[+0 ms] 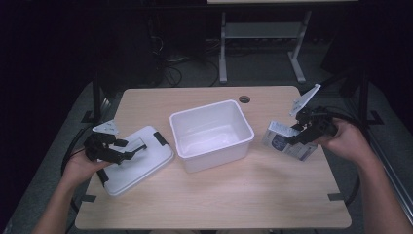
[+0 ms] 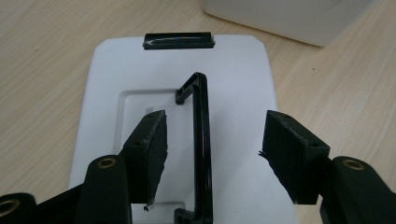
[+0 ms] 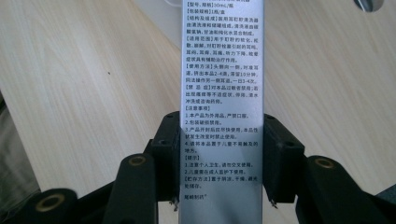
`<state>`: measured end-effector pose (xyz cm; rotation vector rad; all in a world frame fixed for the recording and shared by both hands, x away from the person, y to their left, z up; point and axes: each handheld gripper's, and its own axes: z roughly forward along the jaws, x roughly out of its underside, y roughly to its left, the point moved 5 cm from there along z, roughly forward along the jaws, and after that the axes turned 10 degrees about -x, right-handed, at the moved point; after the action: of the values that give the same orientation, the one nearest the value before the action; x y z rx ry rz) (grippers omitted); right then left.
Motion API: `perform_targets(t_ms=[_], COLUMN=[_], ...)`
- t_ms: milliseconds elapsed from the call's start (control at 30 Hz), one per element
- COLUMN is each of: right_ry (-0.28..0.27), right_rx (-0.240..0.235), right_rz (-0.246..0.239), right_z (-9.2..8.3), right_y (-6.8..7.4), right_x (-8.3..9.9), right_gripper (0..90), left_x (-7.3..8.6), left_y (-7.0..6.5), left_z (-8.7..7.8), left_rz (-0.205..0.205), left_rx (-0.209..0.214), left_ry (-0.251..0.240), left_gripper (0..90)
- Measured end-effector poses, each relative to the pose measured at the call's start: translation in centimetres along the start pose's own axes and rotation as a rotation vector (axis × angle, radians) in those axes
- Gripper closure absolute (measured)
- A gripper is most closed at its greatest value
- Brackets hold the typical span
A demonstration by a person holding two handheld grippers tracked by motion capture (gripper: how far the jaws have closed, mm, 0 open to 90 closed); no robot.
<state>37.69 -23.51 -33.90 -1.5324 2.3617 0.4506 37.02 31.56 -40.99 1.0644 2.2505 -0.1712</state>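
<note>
High view: our right gripper [image 1: 298, 132] has its jaws clamped on the small box [image 1: 288, 140], lifted off the desk [image 1: 214, 195] to the right of the open white tub [image 1: 212, 134]. Right gripper view: box [image 3: 222, 93] pinched between both jaws, most of it sticking out past the tips. Left gripper [image 2: 212, 154] jaws wide, straddling the black handle [image 2: 201, 149] of the white lid [image 2: 116, 70], not pressing it.

Risks, as we judge: the grip is near one end, so the box could pivot or slip on the way to the tub; it might clip the tub rim. Closing the left jaws off-centre could skid the lid.

Hard to tell: box front is blurred, and its far end is cut off in right gripper view.
</note>
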Motion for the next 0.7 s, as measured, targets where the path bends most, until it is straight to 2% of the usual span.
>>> perform_targets(t_ms=[167,700], right_ry=[-0.011,-0.005], right_rx=[0.004,-0.016], right_rz=[-0.024,-0.088], right_z=[-1.5,-2.9], right_y=[0.5,1.7], right_x=[-1.1,-4.4], right_gripper=[55.1,55.1], left_x=[0.0,0.1], left_y=[0.0,0.0], left_z=[0.0,-0.2], left_rz=[0.003,-0.002], left_rx=[0.002,0.009], left_ry=[-0.001,-0.004], left_gripper=[39.3,39.3])
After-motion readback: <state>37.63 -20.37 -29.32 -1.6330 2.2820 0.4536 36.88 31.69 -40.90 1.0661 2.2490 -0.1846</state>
